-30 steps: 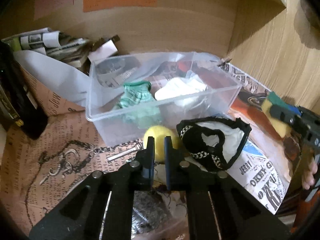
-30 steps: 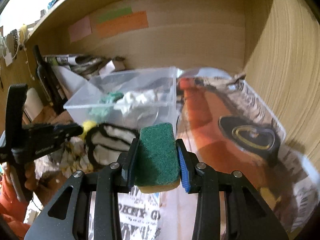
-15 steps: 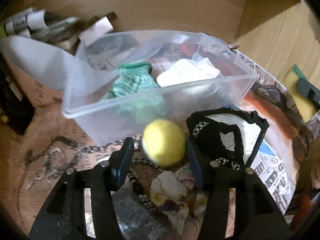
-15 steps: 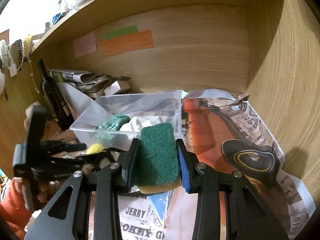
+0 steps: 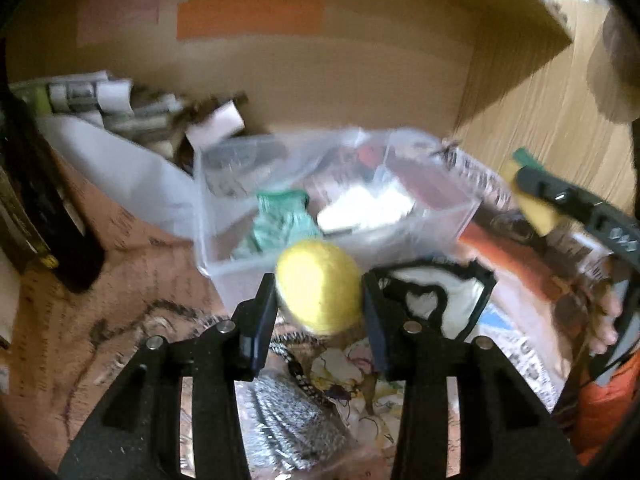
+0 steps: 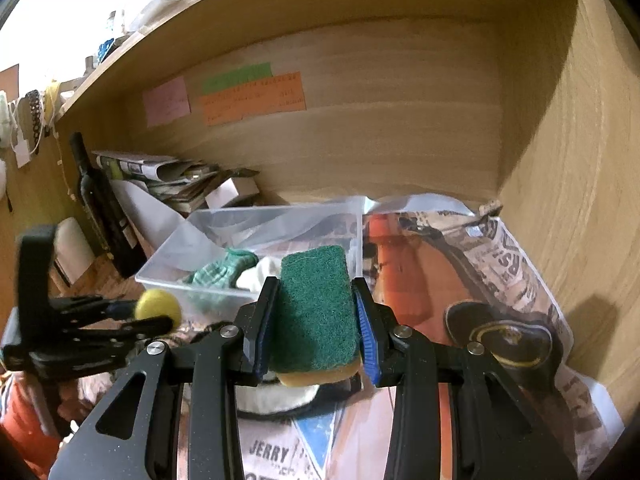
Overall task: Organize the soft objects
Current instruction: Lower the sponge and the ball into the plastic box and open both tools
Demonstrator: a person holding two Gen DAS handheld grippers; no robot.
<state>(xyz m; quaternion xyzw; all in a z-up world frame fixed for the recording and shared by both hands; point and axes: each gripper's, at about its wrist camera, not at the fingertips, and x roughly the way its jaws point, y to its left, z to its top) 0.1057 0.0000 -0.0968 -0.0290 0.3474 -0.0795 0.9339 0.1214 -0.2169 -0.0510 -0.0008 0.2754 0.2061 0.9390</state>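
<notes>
My left gripper [image 5: 319, 304] is shut on a yellow soft ball [image 5: 318, 286] and holds it just in front of the clear plastic bin [image 5: 460, 216]; both show in the right wrist view, the ball [image 6: 158, 305] at the left. The bin [image 6: 168, 268] holds a green cloth [image 5: 282, 220] and a white cloth [image 5: 368, 210]. My right gripper [image 6: 314, 316] is shut on a green and yellow sponge [image 6: 314, 308], raised right of the bin. A black-trimmed white fabric piece [image 5: 444, 300] lies on the newspaper.
A dark bottle [image 6: 106, 208] and stacked papers [image 6: 160, 172] stand at the back left. A chain [image 5: 288, 344] and a grey scrubber [image 5: 296, 416] lie under my left gripper. Wooden walls [image 6: 560, 180] close the back and right. Newspaper [image 6: 500, 260] covers the shelf.
My left gripper opened, went around the yellow ball, closed on it and lifted it. My right gripper rose with the sponge.
</notes>
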